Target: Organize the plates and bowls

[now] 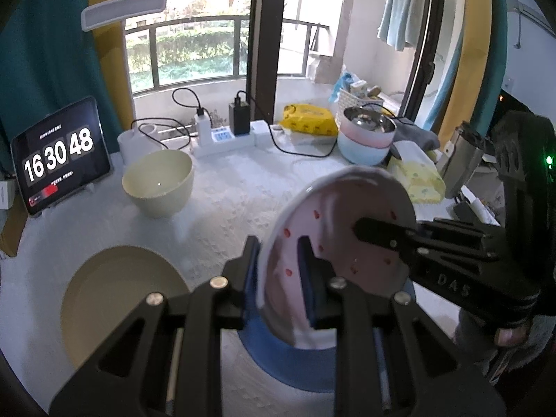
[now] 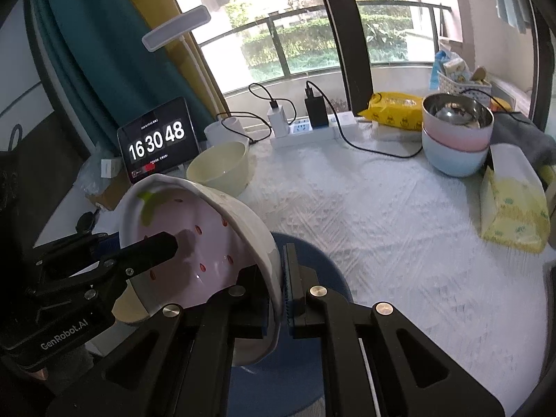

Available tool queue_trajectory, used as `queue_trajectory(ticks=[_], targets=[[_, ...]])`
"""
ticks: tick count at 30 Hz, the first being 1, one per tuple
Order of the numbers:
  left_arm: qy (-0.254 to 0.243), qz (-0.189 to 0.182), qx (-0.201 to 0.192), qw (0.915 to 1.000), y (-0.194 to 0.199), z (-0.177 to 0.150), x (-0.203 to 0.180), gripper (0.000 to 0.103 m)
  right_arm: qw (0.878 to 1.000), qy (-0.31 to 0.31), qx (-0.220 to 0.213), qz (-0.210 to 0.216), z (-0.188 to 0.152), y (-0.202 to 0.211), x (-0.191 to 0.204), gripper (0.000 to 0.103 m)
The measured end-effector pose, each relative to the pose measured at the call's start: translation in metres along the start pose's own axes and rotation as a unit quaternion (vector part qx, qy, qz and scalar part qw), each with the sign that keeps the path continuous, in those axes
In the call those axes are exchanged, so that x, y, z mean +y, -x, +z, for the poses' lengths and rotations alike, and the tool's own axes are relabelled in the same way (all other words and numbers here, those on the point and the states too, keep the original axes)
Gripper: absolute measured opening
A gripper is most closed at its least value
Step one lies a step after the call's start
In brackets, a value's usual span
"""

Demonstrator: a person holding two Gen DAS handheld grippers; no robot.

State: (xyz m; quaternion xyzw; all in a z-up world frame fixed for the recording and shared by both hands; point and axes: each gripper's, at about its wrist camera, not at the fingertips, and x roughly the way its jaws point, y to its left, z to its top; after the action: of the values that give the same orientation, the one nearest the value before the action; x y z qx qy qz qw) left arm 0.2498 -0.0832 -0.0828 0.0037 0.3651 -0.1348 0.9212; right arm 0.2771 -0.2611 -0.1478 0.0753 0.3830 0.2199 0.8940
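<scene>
Above blue plate point(image 1: 278, 365): both grippers' jaws clamped on empty pink strawberry dish point(image 1: 347, 239); steel bowl point(image 1: 368, 120) tops stack.

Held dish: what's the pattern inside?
Pink dish, red seed marks, green leaf near the rim; right wrist view shows it best.

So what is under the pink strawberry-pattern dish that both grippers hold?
A round blue plate lies on the white tablecloth directly beneath the tilted pink strawberry-pattern dish. Only its rim and far part show; the dish and both grippers cover its centre.
</scene>
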Motion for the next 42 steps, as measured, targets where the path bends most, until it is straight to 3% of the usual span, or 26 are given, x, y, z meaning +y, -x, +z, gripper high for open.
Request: queue_trajectory(ticks=[23, 42], targets=[[0.014, 0.005, 0.054, 0.9984, -0.03, -0.037, 0.001, 0.023, 0.998, -0.021, 0.055, -0.004, -0.029, -0.026, -0.007, 0.008], [0.008, -0.001, 0.073, 0.9973, -0.043, -0.04, -0.003, 0.024, 0.996, 0.017, 0.073, -0.05, -0.027, -0.034, -0.003, 0.01]])
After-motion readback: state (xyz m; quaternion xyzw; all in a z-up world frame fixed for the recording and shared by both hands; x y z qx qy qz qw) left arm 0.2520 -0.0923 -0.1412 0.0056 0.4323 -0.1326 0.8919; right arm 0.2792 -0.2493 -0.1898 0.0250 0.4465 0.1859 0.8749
